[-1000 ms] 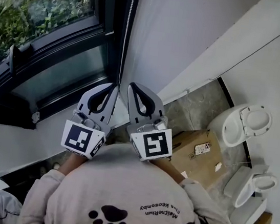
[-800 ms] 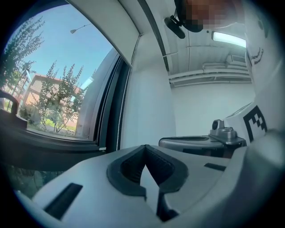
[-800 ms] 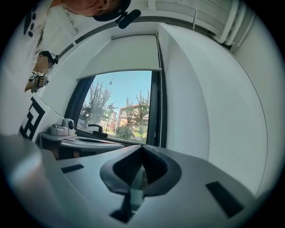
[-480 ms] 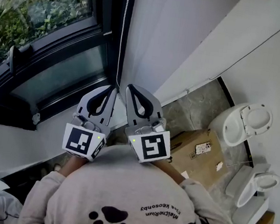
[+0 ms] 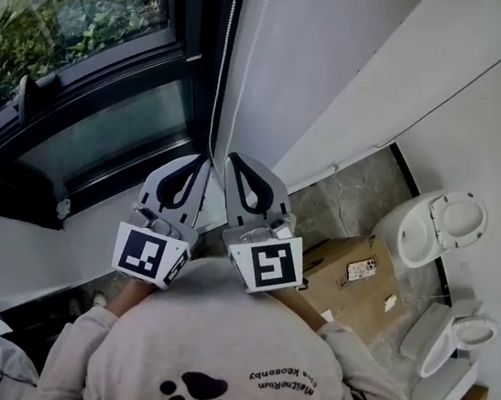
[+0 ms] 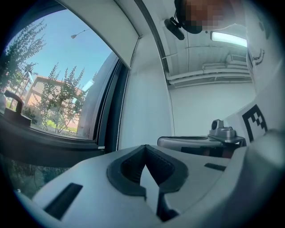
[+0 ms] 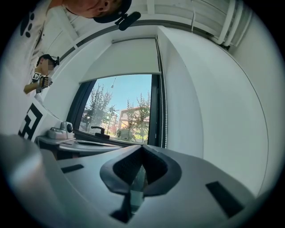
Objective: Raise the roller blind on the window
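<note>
The white roller blind [image 7: 124,60] covers the top of the window, with open glass below it; in the left gripper view the blind [image 6: 111,35] shows at the upper left. Its bead chain [image 5: 222,70] hangs down the dark window frame at the right side of the window. My left gripper [image 5: 207,154] and right gripper [image 5: 230,156] sit side by side, level, with their tips just below the chain's lower end. Both are shut with nothing between the pads. The chain [image 6: 118,129] hangs left of the left gripper [image 6: 144,147], and the chain [image 7: 164,111] hangs right of the right gripper [image 7: 141,147].
A black window handle [image 7: 100,130] stands on the frame. A white wall [image 5: 326,57] runs right of the window. On the floor below are a cardboard box [image 5: 351,273] and two white toilets [image 5: 432,225] [image 5: 448,338]. Another person [image 7: 42,78] stands far left.
</note>
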Available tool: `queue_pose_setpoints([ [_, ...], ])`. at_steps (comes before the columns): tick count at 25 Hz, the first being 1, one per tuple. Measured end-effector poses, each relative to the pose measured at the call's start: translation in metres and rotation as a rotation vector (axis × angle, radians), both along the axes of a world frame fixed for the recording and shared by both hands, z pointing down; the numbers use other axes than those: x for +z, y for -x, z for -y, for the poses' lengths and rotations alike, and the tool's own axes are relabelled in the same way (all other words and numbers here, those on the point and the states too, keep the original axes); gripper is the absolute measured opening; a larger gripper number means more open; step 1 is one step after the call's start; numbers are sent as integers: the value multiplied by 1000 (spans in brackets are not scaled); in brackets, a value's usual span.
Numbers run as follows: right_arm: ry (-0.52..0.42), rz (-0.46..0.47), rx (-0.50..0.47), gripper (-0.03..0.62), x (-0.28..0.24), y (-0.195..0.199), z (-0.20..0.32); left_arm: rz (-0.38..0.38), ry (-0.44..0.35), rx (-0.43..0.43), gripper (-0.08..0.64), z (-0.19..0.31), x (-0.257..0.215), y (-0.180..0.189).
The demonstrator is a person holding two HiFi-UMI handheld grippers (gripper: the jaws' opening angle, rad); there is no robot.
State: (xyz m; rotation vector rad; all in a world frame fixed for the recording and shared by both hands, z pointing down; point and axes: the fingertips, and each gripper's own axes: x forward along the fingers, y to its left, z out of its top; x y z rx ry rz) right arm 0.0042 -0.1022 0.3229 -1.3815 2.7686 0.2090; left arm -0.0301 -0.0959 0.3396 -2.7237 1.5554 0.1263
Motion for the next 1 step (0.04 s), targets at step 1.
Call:
queue_pose_setpoints([
  [1, 0, 0, -1, 9, 1, 0, 0, -1, -1, 0, 6, 0, 0, -1],
])
